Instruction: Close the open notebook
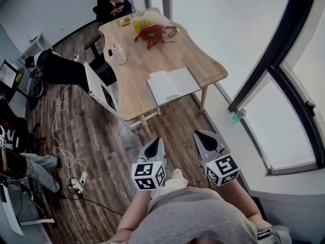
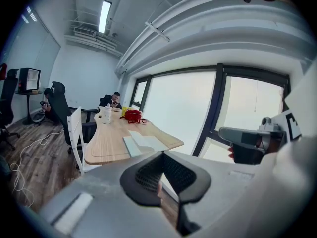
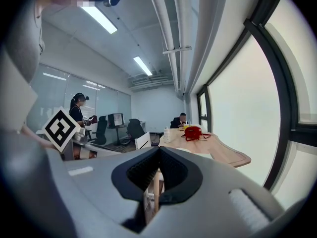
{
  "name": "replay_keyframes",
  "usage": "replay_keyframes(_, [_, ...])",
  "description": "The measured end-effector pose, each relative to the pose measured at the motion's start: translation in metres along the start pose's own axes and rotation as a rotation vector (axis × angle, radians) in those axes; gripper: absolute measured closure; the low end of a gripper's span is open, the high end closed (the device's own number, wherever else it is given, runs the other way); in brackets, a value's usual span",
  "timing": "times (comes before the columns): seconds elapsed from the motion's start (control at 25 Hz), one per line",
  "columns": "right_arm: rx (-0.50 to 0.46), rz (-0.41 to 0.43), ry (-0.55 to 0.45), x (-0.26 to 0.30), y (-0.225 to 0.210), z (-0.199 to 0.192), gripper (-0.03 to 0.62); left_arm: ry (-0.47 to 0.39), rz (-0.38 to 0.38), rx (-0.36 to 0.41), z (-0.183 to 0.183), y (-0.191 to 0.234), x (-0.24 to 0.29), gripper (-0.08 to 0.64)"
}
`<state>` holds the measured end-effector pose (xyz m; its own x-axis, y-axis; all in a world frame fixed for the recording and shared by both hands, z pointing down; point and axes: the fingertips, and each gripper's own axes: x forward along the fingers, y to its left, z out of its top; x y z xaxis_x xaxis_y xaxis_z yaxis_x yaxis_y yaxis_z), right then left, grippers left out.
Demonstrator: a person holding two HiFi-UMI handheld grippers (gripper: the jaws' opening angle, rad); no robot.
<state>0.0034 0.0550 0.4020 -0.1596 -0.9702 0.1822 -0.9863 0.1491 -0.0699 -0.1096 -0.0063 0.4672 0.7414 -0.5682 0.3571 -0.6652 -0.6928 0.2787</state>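
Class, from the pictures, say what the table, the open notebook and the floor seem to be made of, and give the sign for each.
Table: pale wood, likely, matte; faint grain shows.
Notebook: paper, probably; thin white pages lying flat.
Floor: dark wood-look planks, slight sheen; wood or laminate unclear.

Wooden table (image 1: 137, 70) on dark plank floor (image 1: 101, 141) beside large windows (image 1: 287, 118)
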Motion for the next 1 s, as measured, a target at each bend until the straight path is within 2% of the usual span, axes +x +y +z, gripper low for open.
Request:
replay_keyframes(0.44, [-0.048,-0.003,0.037,0.06,-0.015,0.001,0.594,0.011,0.007,-0.016,0.016,0.044,0.043,0.555])
replay_keyframes(0.76, [-0.084,0.023,0.087,0.087,-0.014,-0.016,0.592,0.019,0.022,-0.03,0.016,0.063,0.052,0.555])
replay_keyframes(1.0, [-0.035,0.022,0.099,0.101,-0.035,-0.03,0.592,0.024,0.042,-0.036,0.015,0.067,0.066,0.554])
